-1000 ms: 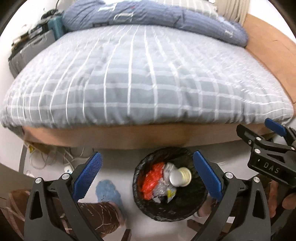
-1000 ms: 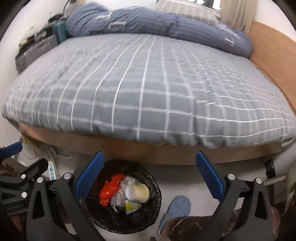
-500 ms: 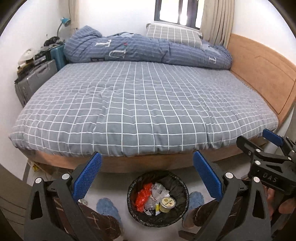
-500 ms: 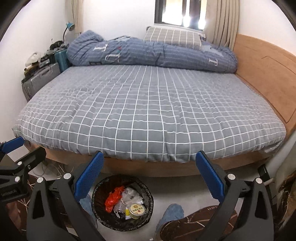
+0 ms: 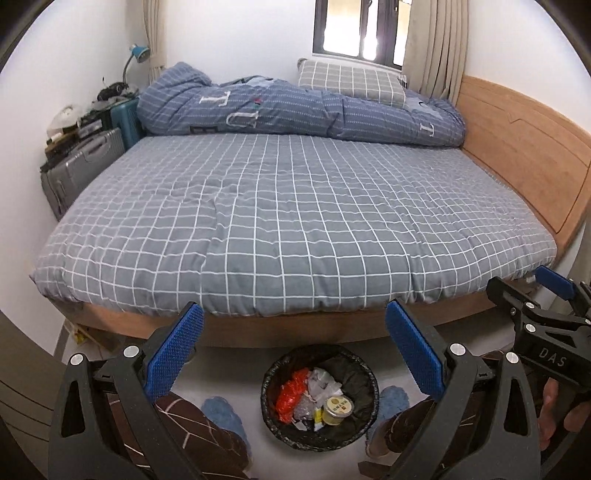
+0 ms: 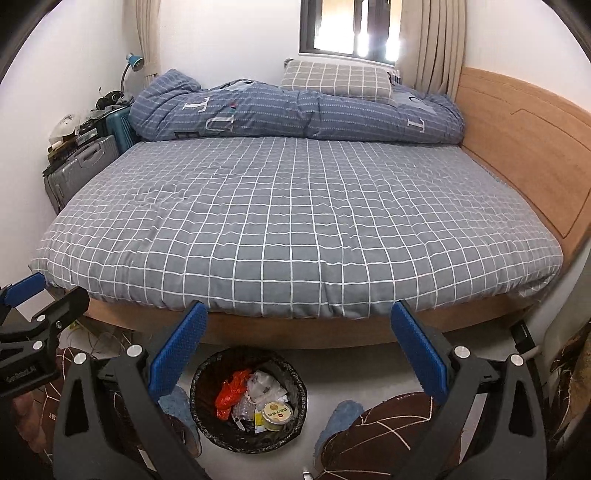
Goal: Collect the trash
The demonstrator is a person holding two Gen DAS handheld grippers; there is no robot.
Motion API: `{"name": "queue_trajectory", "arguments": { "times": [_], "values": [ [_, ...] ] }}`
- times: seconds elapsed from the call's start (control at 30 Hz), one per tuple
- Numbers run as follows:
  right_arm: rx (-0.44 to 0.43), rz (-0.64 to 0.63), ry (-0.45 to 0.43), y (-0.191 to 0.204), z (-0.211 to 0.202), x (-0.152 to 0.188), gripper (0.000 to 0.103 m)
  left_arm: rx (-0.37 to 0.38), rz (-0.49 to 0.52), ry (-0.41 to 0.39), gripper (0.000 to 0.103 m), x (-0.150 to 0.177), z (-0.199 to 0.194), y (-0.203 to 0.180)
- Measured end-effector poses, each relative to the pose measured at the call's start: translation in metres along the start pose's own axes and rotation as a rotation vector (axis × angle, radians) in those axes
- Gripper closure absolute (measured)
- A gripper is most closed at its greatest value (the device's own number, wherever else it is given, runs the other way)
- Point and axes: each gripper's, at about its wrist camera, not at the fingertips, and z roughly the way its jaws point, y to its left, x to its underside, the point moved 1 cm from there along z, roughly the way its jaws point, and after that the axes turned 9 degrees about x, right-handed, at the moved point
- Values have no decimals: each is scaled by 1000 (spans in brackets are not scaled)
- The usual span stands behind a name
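Both the left gripper point(image 5: 293, 350) and right gripper point(image 6: 297, 350) gape wide, holding nothing. The trash bin point(image 5: 364, 376) stands near on the floor (already well filled), so another drop could spill over its rim.

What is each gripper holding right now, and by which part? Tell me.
Nothing. The left gripper and the right gripper are both open and empty above the trash bin, where the trash already lies.

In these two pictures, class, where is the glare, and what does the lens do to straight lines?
Left wrist view: the window is overexposed, the bed edge bows, the corners are black. Right wrist view: the window blooms white, the headboard curves; the trash bin is sharp.
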Motion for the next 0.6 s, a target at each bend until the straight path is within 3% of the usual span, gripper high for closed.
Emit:
{"name": "queue_trajectory", "arguments": {
  "times": [0.2, 0.6],
  "values": [
    [1, -10, -8, 2, -2, 0, 8, -69, 36, -13, 6, 0, -1, -5],
    [-9, -16, -6, 5, 3, -1, 8, -58, -2, 4, 6, 3, 8, -1]
  ]
}}
